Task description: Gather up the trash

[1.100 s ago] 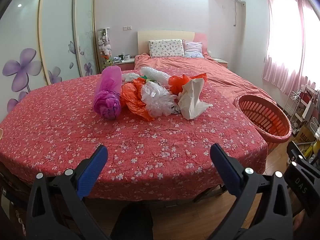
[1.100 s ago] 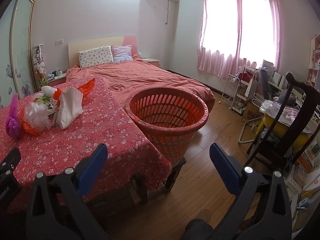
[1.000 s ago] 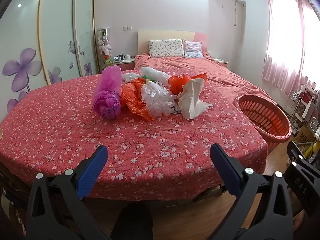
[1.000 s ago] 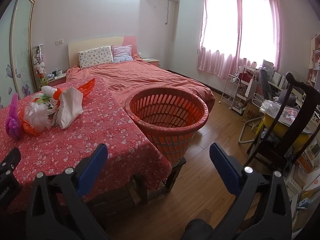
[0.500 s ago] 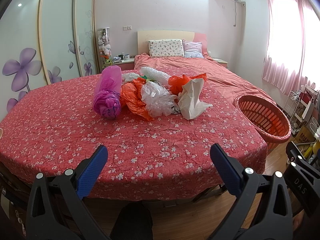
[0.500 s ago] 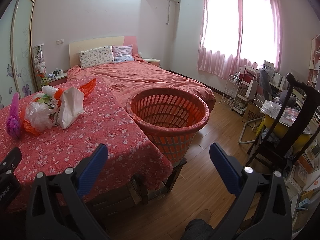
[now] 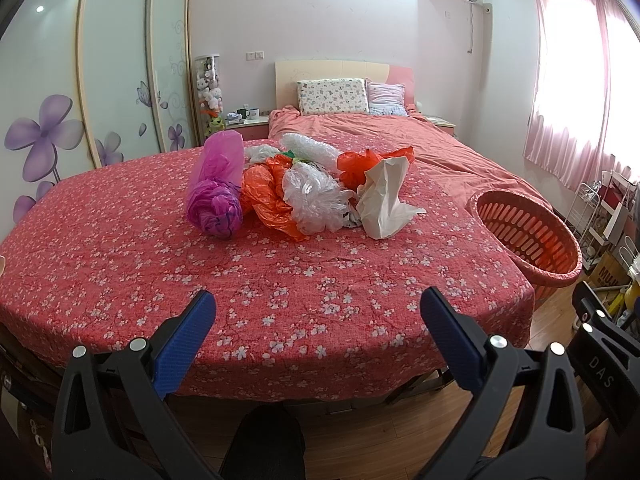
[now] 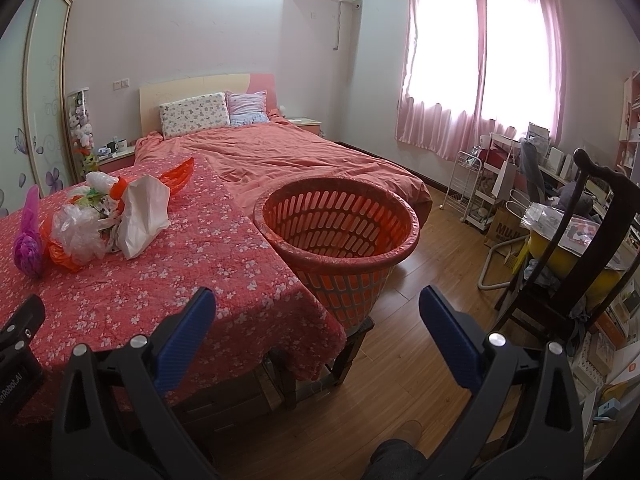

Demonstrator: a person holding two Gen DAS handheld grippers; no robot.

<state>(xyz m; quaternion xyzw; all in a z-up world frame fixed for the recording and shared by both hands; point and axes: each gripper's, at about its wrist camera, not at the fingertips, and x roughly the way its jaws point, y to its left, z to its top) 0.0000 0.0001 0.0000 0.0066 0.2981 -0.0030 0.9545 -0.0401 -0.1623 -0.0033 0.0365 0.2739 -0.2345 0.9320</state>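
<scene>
A heap of crumpled plastic bags lies on a table with a red flowered cloth (image 7: pixel 280 280): a purple bag (image 7: pixel 216 196), an orange bag (image 7: pixel 268 196), a clear bag (image 7: pixel 314 196) and a white bag (image 7: pixel 384 200). The heap also shows in the right wrist view (image 8: pixel 100 220). An orange slatted basket (image 8: pixel 340 236) stands at the table's right edge, also in the left wrist view (image 7: pixel 528 236). My left gripper (image 7: pixel 318 336) is open and empty, short of the table's near edge. My right gripper (image 8: pixel 318 336) is open and empty, facing the basket.
A bed with a red quilt (image 7: pixel 380 136) lies behind the table. A mirrored wardrobe (image 7: pixel 100 80) stands at left. A dark wooden chair (image 8: pixel 580 260), a cluttered desk and a white wire rack (image 8: pixel 468 184) stand at right on the wooden floor (image 8: pixel 420 360).
Both grippers have barely moved; the right view has shifted very slightly. Both stay open and empty.
</scene>
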